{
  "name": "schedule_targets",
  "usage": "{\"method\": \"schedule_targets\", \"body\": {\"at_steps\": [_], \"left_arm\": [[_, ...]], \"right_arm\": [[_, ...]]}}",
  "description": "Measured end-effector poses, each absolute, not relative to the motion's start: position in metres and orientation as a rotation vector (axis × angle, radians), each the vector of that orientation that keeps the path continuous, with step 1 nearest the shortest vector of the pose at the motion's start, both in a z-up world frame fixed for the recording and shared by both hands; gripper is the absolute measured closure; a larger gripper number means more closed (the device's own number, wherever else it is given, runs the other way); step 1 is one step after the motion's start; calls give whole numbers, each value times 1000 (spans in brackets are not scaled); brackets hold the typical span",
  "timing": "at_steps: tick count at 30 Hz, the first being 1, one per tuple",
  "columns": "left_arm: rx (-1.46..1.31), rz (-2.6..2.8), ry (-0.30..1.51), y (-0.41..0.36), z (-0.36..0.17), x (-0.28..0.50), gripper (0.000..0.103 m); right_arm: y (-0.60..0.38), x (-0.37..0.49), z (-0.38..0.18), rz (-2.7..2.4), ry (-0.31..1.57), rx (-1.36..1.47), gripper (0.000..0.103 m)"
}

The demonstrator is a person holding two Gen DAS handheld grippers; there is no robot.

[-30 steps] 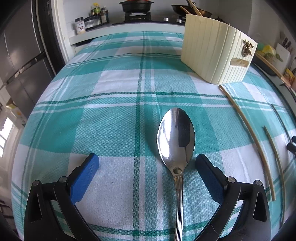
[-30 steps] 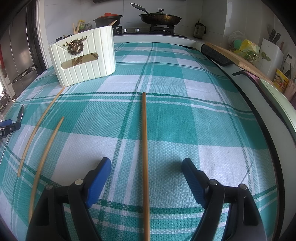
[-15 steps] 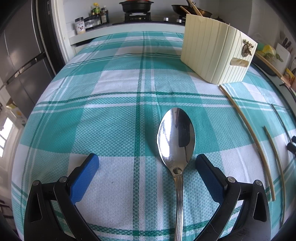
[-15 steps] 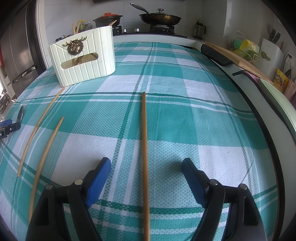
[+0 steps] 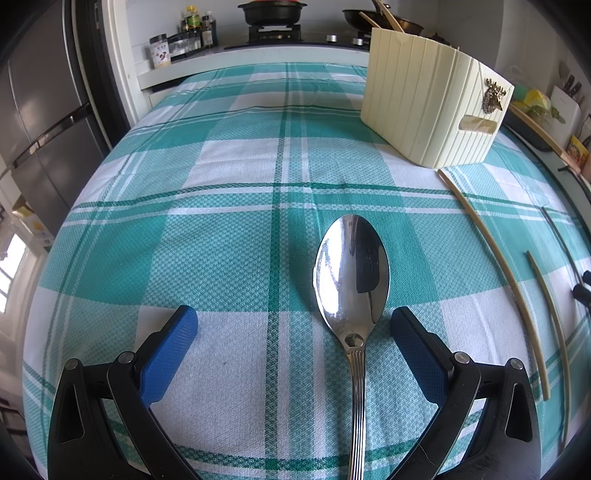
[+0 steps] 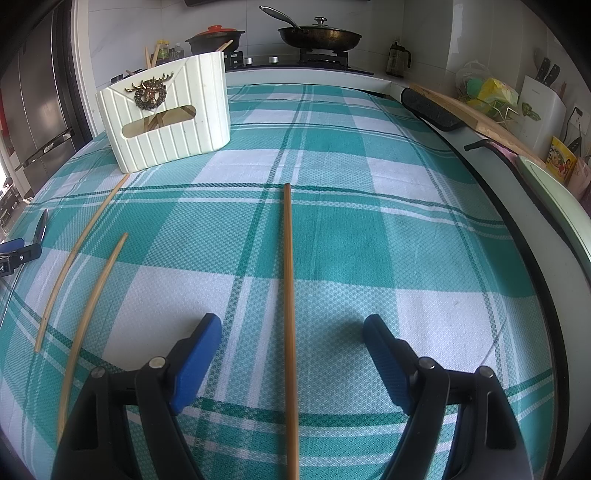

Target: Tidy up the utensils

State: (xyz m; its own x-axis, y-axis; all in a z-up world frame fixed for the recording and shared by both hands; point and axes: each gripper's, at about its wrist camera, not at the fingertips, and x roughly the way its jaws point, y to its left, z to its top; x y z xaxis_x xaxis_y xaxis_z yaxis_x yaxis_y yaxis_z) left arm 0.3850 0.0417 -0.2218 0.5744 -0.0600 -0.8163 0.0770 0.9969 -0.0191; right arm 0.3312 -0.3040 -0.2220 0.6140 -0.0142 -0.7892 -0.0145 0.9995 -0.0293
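A steel spoon (image 5: 352, 273) lies on the green plaid tablecloth, its handle running between the open jaws of my left gripper (image 5: 293, 328), nearer the right finger. A brown chopstick (image 6: 289, 280) lies lengthwise between the open jaws of my right gripper (image 6: 291, 332). Neither is gripped. A cream ribbed utensil holder (image 6: 170, 114) with a deer emblem stands at the far left in the right wrist view and holds several chopsticks; it also shows in the left wrist view (image 5: 428, 99). Two pale bamboo chopsticks (image 6: 79, 251) (image 6: 94, 302) lie left of my right gripper.
The tablecloth (image 6: 369, 221) covers the table. A stove with a pot (image 6: 216, 38) and a pan (image 6: 319, 35) stands behind it. A fridge (image 5: 40, 122) is at the left. A cutting board (image 6: 476, 114) and a knife block (image 6: 541, 107) are at the right.
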Motion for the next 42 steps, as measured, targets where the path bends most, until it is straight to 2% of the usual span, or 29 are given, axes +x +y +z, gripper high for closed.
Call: {"method": "schedule_targets", "body": {"at_steps": [9, 18, 26, 27, 28, 29, 30, 31, 32, 36, 42], "left_arm": [[20, -80, 955, 43, -222, 385, 0], [18, -82, 960, 43, -221, 385, 0], [62, -204, 1123, 39, -216, 401, 1], [89, -196, 1136, 32, -217, 405, 2], [111, -185, 1142, 25, -217, 410, 7], [105, -191, 1137, 19, -215, 415, 14], [102, -191, 1130, 14, -212, 420, 33], [118, -187, 1116, 7, -208, 424, 58], [111, -215, 1112, 4, -205, 428, 62], [78, -259, 1085, 4, -198, 427, 62], [-17, -326, 874, 28, -135, 385, 62]], "right_arm": [[-306, 333, -221, 28, 934, -32, 21], [-305, 365, -216, 119, 1160, -117, 22], [-299, 401, -215, 161, 1169, -179, 24], [-297, 406, -214, 167, 1164, -181, 27], [-293, 414, -212, 183, 1157, -173, 38], [-290, 422, -211, 187, 1151, -167, 57], [-287, 431, -209, 185, 1145, -164, 64], [-283, 441, -208, 183, 1151, -153, 85], [-281, 449, -207, 168, 1147, -157, 98], [-283, 460, -195, 158, 1111, -106, 98], [-297, 407, -125, 241, 890, 28, 98]]}}
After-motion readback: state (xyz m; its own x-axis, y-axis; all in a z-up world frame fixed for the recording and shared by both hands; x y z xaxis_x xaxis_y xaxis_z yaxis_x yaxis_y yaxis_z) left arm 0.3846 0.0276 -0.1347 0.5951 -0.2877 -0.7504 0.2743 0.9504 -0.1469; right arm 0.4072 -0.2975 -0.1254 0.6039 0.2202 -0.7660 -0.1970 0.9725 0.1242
